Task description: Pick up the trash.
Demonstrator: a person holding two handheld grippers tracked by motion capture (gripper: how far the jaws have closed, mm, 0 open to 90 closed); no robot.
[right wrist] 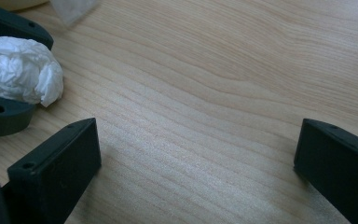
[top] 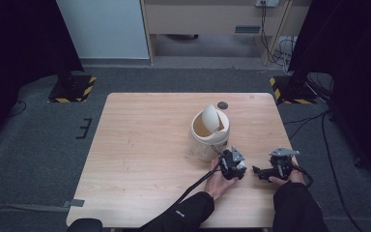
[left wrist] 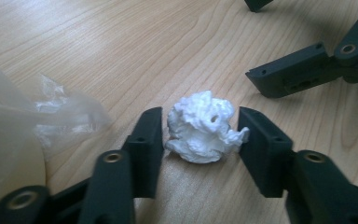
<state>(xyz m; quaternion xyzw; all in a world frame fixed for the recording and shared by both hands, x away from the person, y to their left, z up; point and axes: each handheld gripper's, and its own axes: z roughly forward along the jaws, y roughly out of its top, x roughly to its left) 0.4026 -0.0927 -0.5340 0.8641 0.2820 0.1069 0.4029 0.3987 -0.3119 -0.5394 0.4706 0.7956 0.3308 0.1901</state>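
Tissue wad (left wrist: 206, 127) sits on table (top: 140, 145) between my left gripper's (left wrist: 200, 135) jaws, spread, barely touching. Right gripper (right wrist: 198, 154) idles wide open, empty. Risk: uneven closing nudges the light wad aside, missing bin (top: 208, 137) drop.

Both forearms enter from the table's near edge; the left gripper (top: 233, 163) holds its jaws slightly parted, the right gripper (top: 270, 171) spread wide.
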